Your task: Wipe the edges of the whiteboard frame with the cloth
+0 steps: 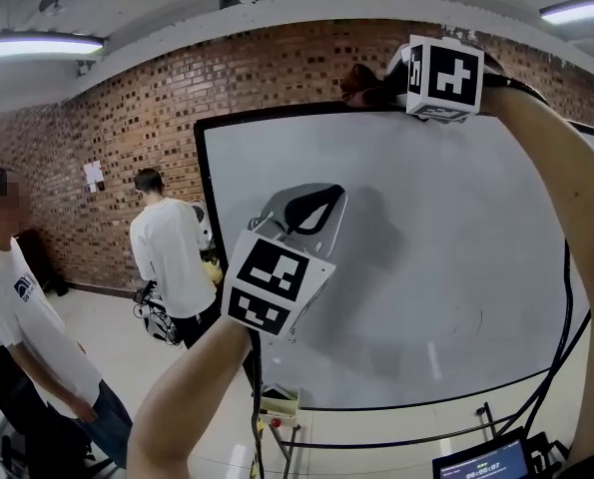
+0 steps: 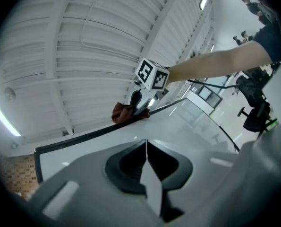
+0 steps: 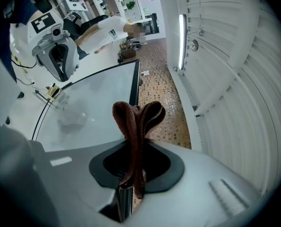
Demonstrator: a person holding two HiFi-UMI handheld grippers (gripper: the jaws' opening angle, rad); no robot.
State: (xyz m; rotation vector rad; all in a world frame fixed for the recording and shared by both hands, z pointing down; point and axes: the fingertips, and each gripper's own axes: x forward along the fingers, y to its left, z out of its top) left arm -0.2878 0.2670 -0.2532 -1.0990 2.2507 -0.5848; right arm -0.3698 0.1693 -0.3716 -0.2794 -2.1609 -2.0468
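Clamping the brown cloth [image 3: 138, 119] between its jaws, the right gripper [image 1: 384, 90] held it on the whiteboard frame [image 1: 277, 116], whose top edge ran leftward to the corner. The left gripper [image 2: 146, 150], closed and empty, hung lower before the board. Only its view showed cloth touching frame.

a red-brown brick wall [image 1: 127, 118] runs behind, with a small white paper sheet [image 1: 94, 176] on it. long fluorescent tube lights [image 1: 37, 46] glow under the white ribbed ceiling [image 2: 97, 41]. two people in white t-shirts [image 1: 172, 257] stand on the pale glossy floor [image 1: 117, 352].
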